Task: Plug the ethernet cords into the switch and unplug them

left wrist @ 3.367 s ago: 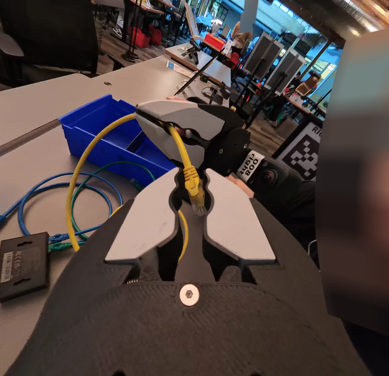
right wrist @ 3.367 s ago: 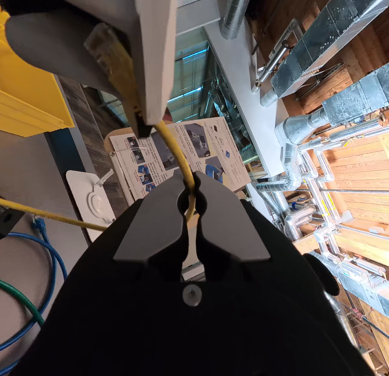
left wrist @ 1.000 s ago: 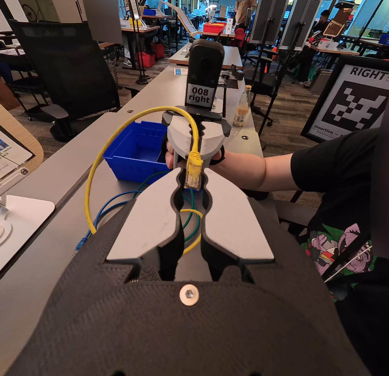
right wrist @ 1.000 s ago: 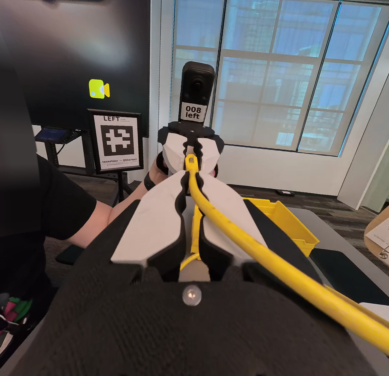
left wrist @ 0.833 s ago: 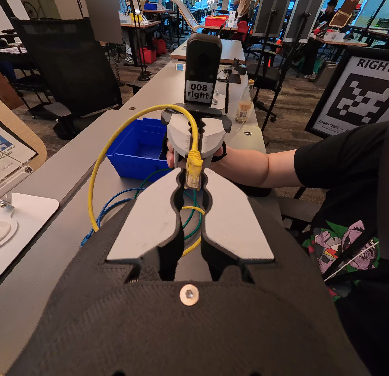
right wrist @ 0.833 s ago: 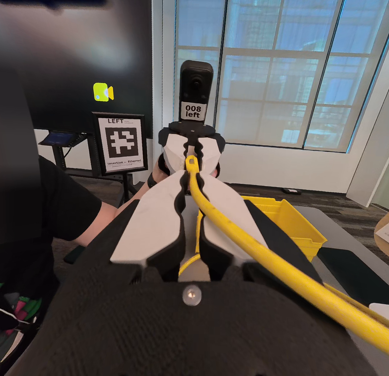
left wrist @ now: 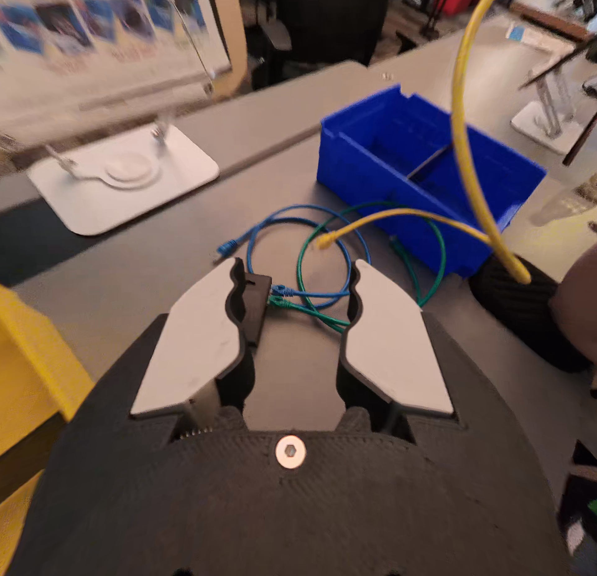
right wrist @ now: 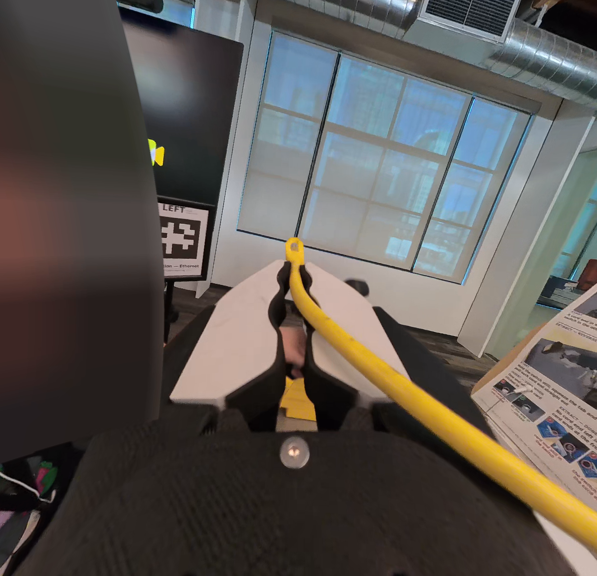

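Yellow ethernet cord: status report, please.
Left gripper open, empty. Right gripper shut on yellow ethernet cord. Small black switch: blue, green cords plugged.

I count three ethernet cords: one yellow cord (left wrist: 465, 160), one blue cord (left wrist: 347, 263), one green cord (left wrist: 441, 257). One black switch (left wrist: 255, 302) lies on the table. I see two bins, one blue bin (left wrist: 403, 186) and one yellow bin (left wrist: 29, 350), plus two white stand bases (left wrist: 106, 189).

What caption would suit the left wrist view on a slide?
Open left gripper above the switch with blue cord and green cord plugged in.
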### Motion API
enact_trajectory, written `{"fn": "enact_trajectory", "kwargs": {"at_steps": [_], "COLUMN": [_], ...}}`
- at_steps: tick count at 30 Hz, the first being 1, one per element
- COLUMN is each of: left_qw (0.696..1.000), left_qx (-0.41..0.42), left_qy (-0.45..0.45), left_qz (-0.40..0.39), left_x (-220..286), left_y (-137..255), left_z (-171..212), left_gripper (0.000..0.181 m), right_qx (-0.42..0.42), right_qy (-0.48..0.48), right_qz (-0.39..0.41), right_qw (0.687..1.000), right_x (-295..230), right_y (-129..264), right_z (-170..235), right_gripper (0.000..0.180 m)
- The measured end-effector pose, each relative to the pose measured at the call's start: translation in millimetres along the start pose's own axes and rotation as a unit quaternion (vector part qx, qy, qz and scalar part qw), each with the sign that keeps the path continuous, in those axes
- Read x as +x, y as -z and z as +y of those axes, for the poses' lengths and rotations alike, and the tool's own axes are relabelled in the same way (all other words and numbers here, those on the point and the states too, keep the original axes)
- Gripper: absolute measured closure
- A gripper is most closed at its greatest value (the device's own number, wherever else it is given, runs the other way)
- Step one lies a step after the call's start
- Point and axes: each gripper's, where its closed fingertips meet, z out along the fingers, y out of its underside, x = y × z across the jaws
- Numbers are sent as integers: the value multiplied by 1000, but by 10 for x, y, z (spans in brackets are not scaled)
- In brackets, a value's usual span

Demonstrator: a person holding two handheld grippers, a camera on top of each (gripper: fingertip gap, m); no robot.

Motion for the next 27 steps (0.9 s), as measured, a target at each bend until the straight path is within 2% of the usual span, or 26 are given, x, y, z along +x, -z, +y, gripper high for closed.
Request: {"fn": "enact_trajectory", "kwargs": {"at_steps": [2,5,6,8,10,14,18,21,24,27], "left_qw": [999,989,984,969,947,908,887,870,871,867], "left_qx": [-32,-100,-128,-208,-293,-399,-439,-470,-470,-471], "left_qy": [-15,-58,-75,-106,-123,-126,-141,-151,-144,-162], "left_qz": [-13,-89,-99,-79,-38,-4,-1,-2,8,19], "left_x": [-57,-345,-409,-435,-425,-580,-693,-778,-777,-764], "left_y": [-234,-420,-466,-541,-589,-690,-752,-729,-747,-769], "left_z": [322,718,799,906,975,1134,1350,1499,1484,1473], "left_gripper": [114,104,107,111,99,94,95,104,114,115], "right_qx": [-11,-13,-14,-16,-20,-16,-9,-1,3,2], "right_qy": [5,5,5,10,14,18,25,27,26,24], "right_qz": [-2,-19,-25,-32,-38,-37,-34,-33,-29,-27], "right_qw": [1000,1000,1000,999,999,999,999,999,999,999], "right_x": [-24,-99,-126,-162,-188,-204,-212,-209,-178,-152], "right_y": [6,2,2,8,18,58,120,158,182,190], "right_z": [4,-14,-18,-31,-35,-79,-143,-188,-201,-193], "right_gripper": [173,173,173,173,173,173,173,173,173,173]}}
